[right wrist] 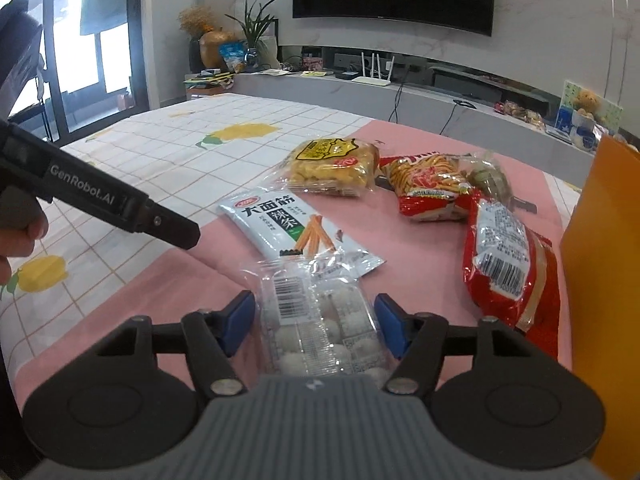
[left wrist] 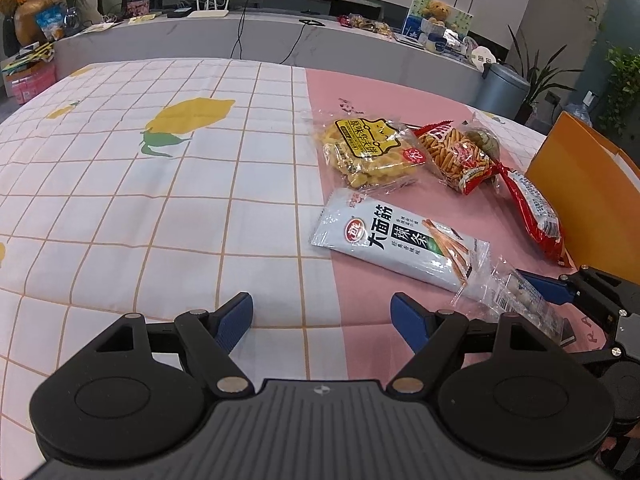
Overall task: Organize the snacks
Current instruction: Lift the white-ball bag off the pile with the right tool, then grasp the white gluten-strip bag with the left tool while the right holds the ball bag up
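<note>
The right gripper [right wrist: 315, 325] has its jaws on either side of a clear packet of white sweets [right wrist: 320, 328], the pads at its edges; whether they press it cannot be told. The left gripper [left wrist: 322, 318] hangs with jaws apart and empty over the tabletop [left wrist: 120, 200]. Beyond lie a white spicy-strip pack [right wrist: 296, 228], a yellow biscuit bag [right wrist: 332, 164], red snack bags [right wrist: 508, 264] and an orange box [right wrist: 600, 280].

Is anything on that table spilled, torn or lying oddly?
Nothing looks spilled or torn. The snack packets lie loosely scattered at different angles on the pink cloth; the clear packet of white balls overlaps the end of the grey-white stick packet, and sits between the right gripper jaws.
</note>
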Available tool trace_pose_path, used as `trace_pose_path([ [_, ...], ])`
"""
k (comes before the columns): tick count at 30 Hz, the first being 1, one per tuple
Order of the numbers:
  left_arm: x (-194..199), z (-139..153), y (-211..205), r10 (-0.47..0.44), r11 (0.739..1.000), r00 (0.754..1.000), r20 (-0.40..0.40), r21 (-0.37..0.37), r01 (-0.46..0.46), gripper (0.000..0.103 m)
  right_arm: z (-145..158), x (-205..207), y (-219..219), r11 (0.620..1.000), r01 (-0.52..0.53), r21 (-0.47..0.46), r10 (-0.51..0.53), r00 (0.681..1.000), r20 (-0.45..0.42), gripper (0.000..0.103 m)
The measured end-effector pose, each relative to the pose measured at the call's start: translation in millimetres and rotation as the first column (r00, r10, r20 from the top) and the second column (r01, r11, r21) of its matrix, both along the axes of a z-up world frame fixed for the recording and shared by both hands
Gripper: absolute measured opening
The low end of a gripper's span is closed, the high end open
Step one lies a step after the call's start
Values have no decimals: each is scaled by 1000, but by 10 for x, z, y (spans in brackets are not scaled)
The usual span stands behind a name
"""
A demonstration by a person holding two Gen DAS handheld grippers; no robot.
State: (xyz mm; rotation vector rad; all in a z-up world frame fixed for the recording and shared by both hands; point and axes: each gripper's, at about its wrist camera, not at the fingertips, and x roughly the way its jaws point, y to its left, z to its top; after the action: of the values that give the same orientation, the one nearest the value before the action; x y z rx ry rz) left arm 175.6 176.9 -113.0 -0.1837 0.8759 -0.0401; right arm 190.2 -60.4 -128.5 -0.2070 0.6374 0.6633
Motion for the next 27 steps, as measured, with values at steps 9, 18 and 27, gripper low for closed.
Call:
trace_pose_path([
  [9, -71, 81, 7, 21, 1000, 1000, 8, -20, -21, 92, 18, -83, 19, 999, 23, -33, -21, 998, 60, 59],
  [18, -73, 284, -186, 12, 989, 998, -66, -146, -21, 92, 151, -76, -150, 998, 55, 31, -57, 995, 84, 59],
  [27, 417, 310, -379, 201, 938, 943, -266, -224, -264, 91, 687, 17, -414, 986, 81, 148, -113, 968, 223, 59],
])
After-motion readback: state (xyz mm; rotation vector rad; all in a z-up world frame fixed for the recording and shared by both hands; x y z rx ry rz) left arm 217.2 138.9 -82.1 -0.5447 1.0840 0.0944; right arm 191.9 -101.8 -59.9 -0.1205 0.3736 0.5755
